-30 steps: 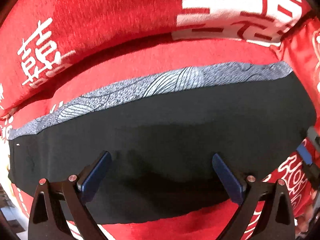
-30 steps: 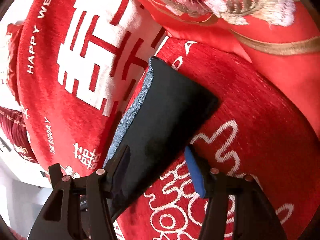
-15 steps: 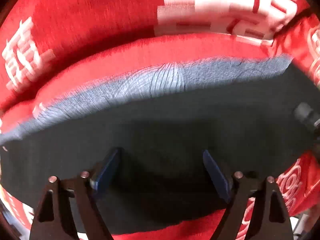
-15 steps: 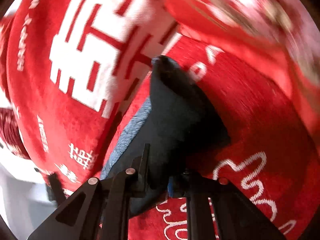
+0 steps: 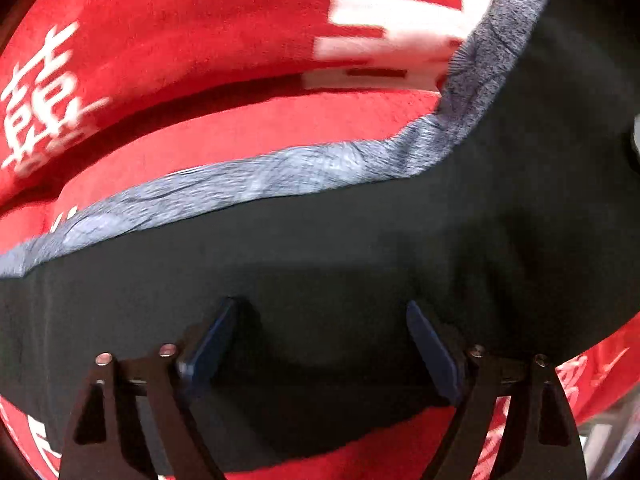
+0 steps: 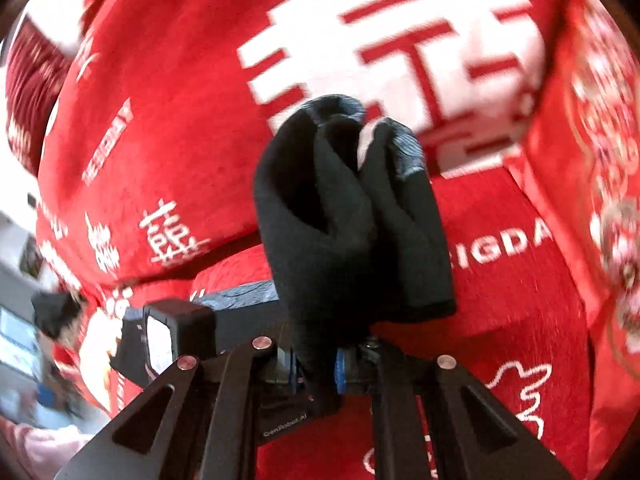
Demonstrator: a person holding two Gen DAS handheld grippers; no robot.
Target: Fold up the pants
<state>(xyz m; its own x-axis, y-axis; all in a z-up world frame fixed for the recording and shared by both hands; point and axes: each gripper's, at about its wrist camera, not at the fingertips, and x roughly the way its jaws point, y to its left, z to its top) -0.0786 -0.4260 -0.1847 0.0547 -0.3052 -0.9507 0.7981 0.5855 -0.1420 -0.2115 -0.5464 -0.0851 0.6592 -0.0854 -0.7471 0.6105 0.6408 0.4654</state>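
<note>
The black pants (image 5: 320, 256) with a grey patterned band (image 5: 280, 176) lie on a red seat cushion. My left gripper (image 5: 320, 332) is open, its blue pads resting on the black cloth with the jaws wide apart. My right gripper (image 6: 316, 364) is shut on the pants' right end (image 6: 344, 216), which stands up bunched and folded above the fingers. In the left wrist view that end rises at the right (image 5: 560, 100). The left gripper's body (image 6: 168, 340) shows at the lower left of the right wrist view.
A red back cushion with large white characters (image 6: 400, 40) stands behind the pants. The red seat cover with white writing (image 6: 520, 340) spreads to the right. A red embroidered pillow (image 6: 608, 120) lies at the far right. A room floor shows at the lower left (image 6: 24, 360).
My right gripper closed on the pants' right end and lifted it up and leftward. My left gripper lowered onto the cloth and stayed open.
</note>
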